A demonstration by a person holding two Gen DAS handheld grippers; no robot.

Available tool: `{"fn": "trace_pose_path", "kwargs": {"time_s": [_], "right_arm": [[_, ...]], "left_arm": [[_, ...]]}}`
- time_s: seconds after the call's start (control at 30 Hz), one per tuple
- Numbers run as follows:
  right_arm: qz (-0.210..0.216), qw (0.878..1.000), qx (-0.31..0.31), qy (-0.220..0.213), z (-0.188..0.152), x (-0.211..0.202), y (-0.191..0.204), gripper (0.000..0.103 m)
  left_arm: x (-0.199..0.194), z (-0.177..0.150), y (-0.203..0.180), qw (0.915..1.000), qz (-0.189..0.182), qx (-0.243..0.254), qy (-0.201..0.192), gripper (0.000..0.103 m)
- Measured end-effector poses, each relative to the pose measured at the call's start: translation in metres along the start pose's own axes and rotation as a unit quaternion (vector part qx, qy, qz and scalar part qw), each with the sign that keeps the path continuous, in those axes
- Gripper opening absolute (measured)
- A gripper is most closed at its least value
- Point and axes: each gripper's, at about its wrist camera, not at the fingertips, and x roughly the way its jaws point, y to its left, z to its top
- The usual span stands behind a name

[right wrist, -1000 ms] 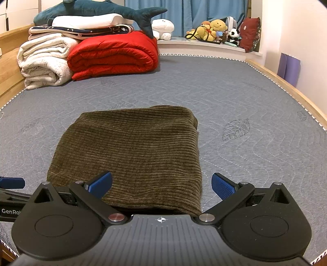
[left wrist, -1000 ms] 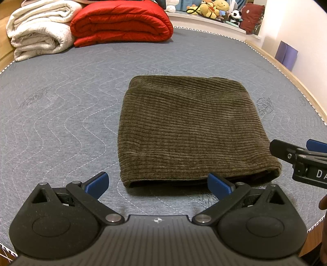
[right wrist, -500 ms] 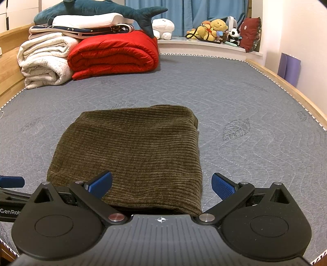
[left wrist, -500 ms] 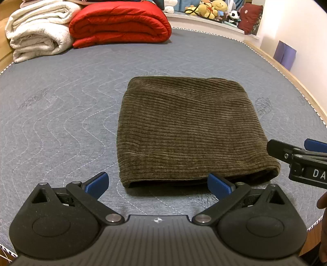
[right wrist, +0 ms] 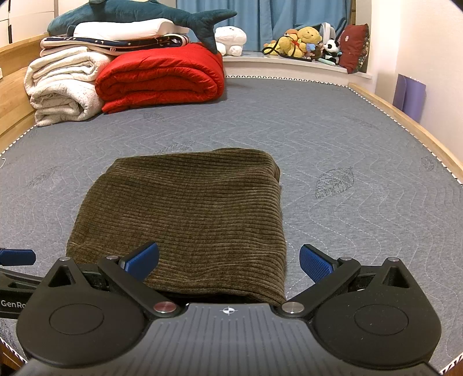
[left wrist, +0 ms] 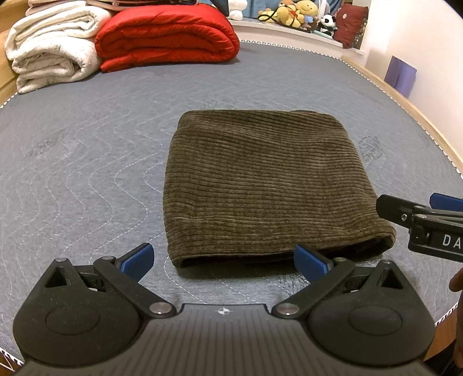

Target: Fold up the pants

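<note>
The olive-brown corduroy pants lie folded into a neat rectangle on the grey quilted mattress; they also show in the right wrist view. My left gripper is open and empty, just in front of the pants' near folded edge. My right gripper is open and empty, over the near right corner of the pants. The right gripper also shows in the left wrist view, beside the pants' right corner. One blue pad of the left gripper shows at the left of the right wrist view.
A folded red quilt and rolled white blankets lie at the head of the bed, with a shark plush on top. Stuffed toys sit on a far ledge. The wooden bed rail runs along the right.
Both grippers stay open. The left wrist view has shifted slightly; the pants have not moved.
</note>
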Motion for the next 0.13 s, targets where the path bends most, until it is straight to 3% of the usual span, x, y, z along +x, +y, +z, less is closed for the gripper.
{"fn": "trace_pose_path", "kwargs": {"time_s": [0.13], "right_arm": [[0.000,1.000,0.000,0.000,0.0000,0.0003,-0.0003,0.102]], "left_arm": [[-0.0001,0.0002,0.0015,1.0000,0.000,0.000,0.000,0.103]]}}
